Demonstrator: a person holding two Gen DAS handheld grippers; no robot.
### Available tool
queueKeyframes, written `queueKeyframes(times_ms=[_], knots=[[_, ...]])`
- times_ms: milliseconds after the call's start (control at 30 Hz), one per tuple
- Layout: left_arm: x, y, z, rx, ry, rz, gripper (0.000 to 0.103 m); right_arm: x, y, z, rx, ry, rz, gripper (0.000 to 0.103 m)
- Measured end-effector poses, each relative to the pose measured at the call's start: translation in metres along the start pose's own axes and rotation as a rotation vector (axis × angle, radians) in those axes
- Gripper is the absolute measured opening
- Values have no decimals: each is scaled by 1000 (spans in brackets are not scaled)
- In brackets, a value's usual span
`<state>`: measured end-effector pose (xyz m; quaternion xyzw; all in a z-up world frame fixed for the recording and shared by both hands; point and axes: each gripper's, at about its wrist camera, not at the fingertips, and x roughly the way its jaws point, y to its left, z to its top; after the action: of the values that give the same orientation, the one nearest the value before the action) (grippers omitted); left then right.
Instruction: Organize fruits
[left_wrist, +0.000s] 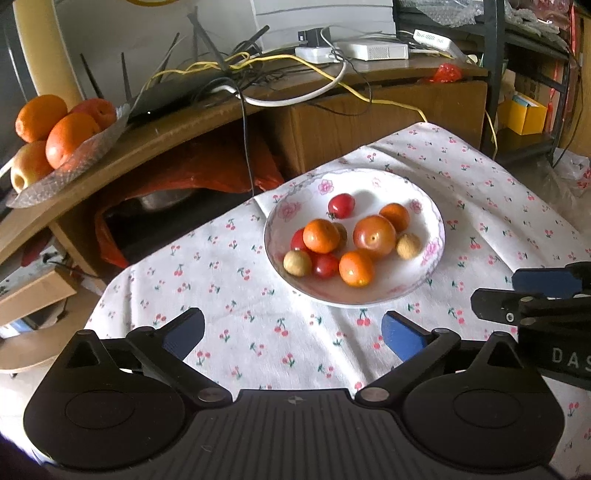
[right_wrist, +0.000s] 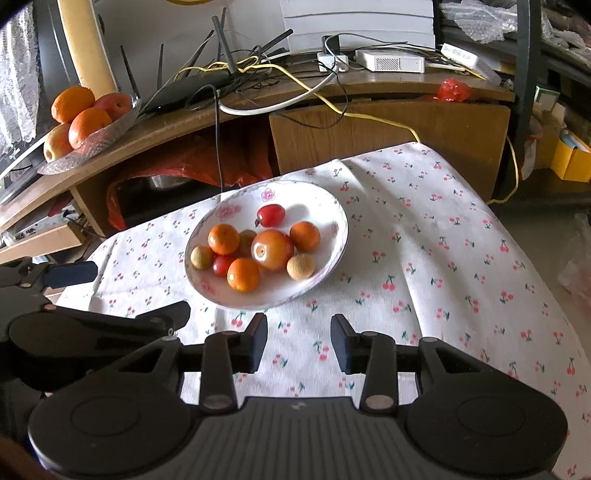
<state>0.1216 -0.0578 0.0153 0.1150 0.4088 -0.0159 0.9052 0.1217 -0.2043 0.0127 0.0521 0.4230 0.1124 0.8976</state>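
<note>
The bowl (right_wrist: 334, 254) of fruit sits on the cherry-print cloth (right_wrist: 424, 258) straight ahead of both empty tongs, nearer the half-open right tongs (right_wrist: 299, 338) than the wide-open left tongs (left_wrist: 293, 334), with no clear long axis.

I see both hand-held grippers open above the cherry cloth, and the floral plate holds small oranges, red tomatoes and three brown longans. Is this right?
Not quite: the left hand-held gripper and right hand-held gripper are open, each above the cherry cloth. The floral plate holds small oranges and red tomatoes, but the right wrist view shows only two clearly brown longans.
</note>
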Motion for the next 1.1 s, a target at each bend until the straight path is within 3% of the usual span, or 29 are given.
queueKeyframes(times_ms=[1100], knots=[[-33, -13, -53, 5, 37, 8, 103, -43, 14, -64, -3, 31, -3, 41]])
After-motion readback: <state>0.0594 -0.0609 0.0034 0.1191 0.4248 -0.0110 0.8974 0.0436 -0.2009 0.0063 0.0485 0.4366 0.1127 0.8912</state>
